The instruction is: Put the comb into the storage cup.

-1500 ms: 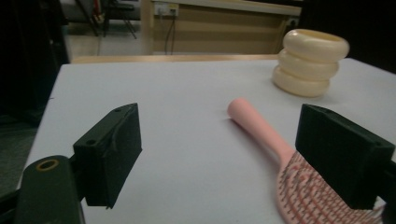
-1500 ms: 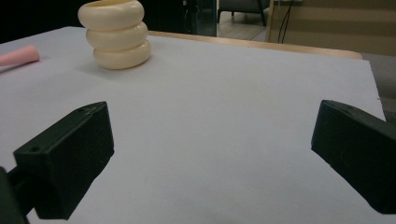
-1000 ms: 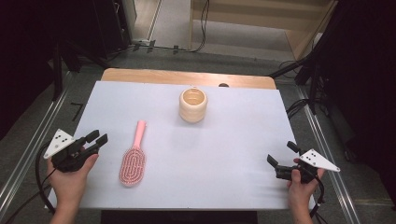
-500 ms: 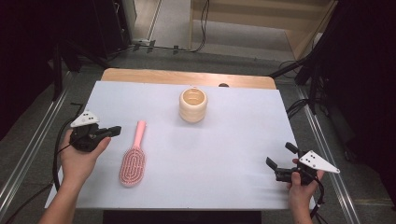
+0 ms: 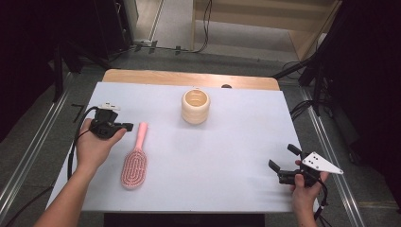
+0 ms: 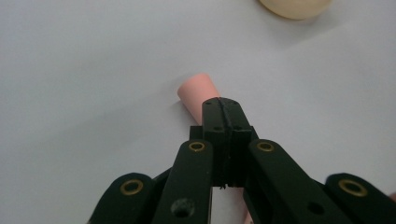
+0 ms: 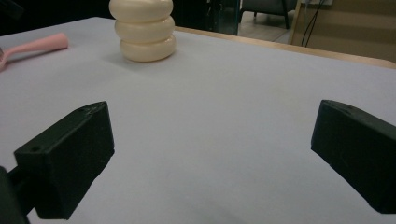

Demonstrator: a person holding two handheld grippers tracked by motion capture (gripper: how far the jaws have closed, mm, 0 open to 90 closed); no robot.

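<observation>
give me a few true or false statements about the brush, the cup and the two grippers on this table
1. The left gripper has its fingers shut, above the brush handle. True.
2. The right gripper holds the cup. False: its fingers are open and empty, with the cup far off.
3. The brush lies flat on the table. True.
4. The cup lies tipped on its side. False: it stands upright.
5. The brush is blue. False: it is pink.
</observation>
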